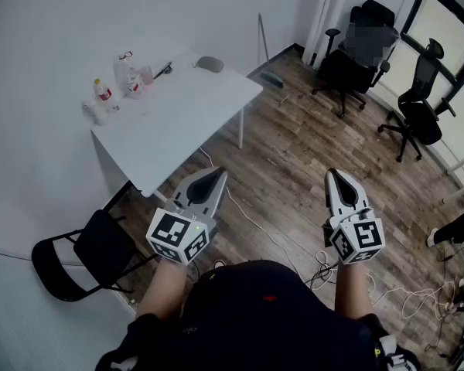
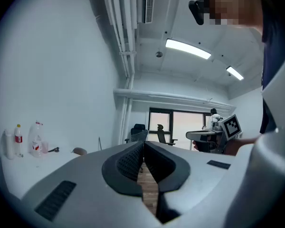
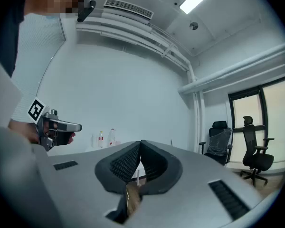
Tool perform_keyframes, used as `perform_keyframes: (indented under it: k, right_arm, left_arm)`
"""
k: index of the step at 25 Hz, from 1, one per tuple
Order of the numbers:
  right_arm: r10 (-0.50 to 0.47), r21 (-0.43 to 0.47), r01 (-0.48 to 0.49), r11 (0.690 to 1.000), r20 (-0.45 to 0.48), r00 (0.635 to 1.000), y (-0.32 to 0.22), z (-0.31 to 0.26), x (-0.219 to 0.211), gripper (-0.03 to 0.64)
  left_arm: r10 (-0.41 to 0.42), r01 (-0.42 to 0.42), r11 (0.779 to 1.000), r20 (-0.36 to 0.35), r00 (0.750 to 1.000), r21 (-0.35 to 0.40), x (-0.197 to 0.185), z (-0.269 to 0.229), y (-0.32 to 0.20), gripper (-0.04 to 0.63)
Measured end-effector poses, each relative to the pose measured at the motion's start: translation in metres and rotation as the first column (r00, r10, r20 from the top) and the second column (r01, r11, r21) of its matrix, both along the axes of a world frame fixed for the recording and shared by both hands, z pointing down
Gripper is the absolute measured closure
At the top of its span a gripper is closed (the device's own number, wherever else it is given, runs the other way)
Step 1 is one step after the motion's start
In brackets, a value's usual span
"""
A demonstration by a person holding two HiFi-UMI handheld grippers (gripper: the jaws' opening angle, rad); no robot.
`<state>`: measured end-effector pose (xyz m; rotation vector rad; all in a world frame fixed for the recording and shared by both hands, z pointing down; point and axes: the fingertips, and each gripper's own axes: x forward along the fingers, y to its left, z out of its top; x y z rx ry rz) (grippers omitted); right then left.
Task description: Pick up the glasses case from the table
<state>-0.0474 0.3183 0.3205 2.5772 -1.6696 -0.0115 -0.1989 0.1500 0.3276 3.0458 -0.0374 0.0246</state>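
A: Wood-plank floor (image 1: 294, 149) spreads under a white counter (image 1: 178, 122) pushed against the wall. Where's the glasses case (image 1: 209, 64)?

B: It lies flat, grey and oval, at the counter's far corner. A cluster of bottles (image 1: 103, 93) stands along the wall edge toward the left corner, well apart from it.

A: And the grippers?

B: Both are held level over the floor, short of the counter. The left gripper (image 1: 215, 178) is just off the counter's near corner. The right gripper (image 1: 334, 178) is farther out, well apart from the counter. Neither is near the case.

A: What about their fingers (image 2: 128, 163)?

B: They are pressed together at the tips on both grippers, pinching nothing.

A: Anything else around?

B: A black folding chair (image 1: 77, 257) stands by the counter's left end, and two office chairs (image 1: 356, 49) stand toward the window.
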Motion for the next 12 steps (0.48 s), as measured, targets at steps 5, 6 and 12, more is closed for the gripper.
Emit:
perform_keyframes:
  k: [5, 6, 12]
  right_arm:
    - [0.001, -0.009, -0.001, 1.000, 0.002, 1.000, -0.0006, 0.0018, 0.0009, 0.595]
    - [0.002, -0.011, -0.002, 1.000, 0.003, 1.000, 0.0002, 0.0024, 0.0020, 0.594]
    - [0.007, -0.014, -0.007, 1.000, 0.002, 1.000, 0.0071, 0.0064, 0.0041, 0.595]
  left_arm:
    - [0.011, -0.011, 1.000, 0.003, 1.000, 0.004, 0.0028, -0.0011, 0.0018, 0.572]
    - [0.014, -0.014, 1.000, 0.006, 1.000, 0.007, 0.0042, -0.0012, 0.0030, 0.572]
    - [0.020, -0.020, 1.000, 0.013, 1.000, 0.016, 0.0089, 0.0006, 0.0086, 0.572]
